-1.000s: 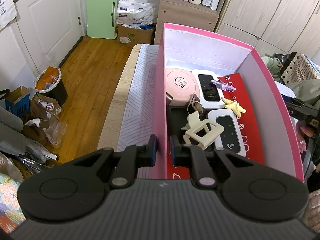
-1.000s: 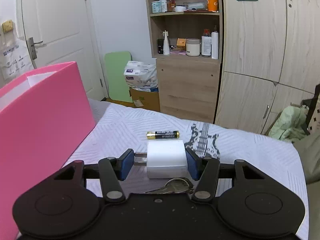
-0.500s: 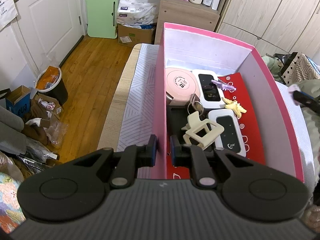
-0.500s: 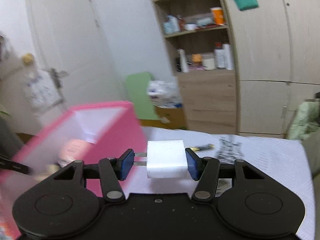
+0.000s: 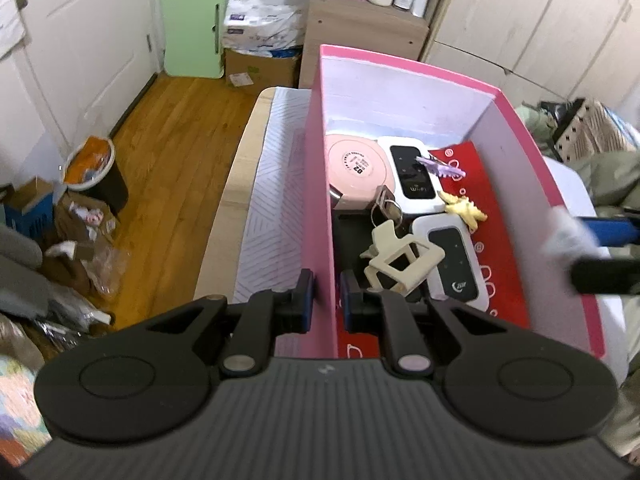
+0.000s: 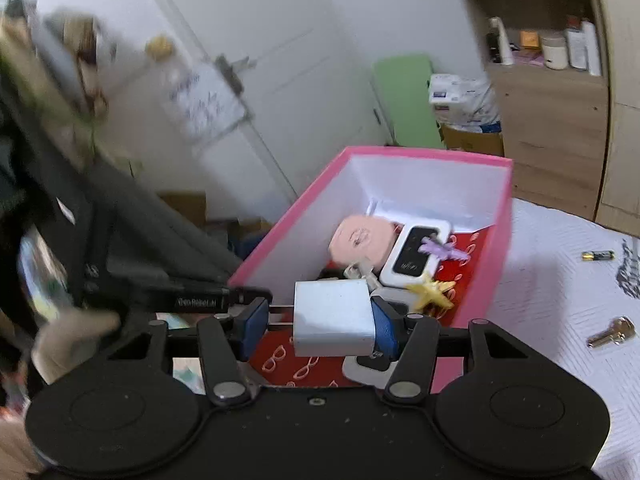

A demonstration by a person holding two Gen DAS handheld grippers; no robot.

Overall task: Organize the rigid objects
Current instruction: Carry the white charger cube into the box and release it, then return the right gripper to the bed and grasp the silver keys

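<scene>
My left gripper [image 5: 325,296] is shut on the near-left wall of the pink box [image 5: 318,184], one finger outside and one inside. The box holds a pink round case [image 5: 356,164], two white wifi routers [image 5: 412,172], a cream clip [image 5: 400,260], a yellow clip [image 5: 464,206] and a purple clip [image 5: 440,166]. My right gripper [image 6: 320,322] is shut on a white charger plug [image 6: 332,318] and holds it above the open box [image 6: 500,240]. In the left wrist view it shows blurred at the box's right wall [image 5: 592,248].
A battery [image 6: 598,255] and a key [image 6: 610,332] lie on the white patterned bedspread [image 6: 560,300] right of the box. A wooden cabinet [image 6: 556,120], a green board [image 5: 192,28] and floor clutter with a bin [image 5: 94,176] surround the bed.
My right gripper has lifted the charger off the bedspread and swung left over the open box. The left gripper has kept its hold on the box wall.
</scene>
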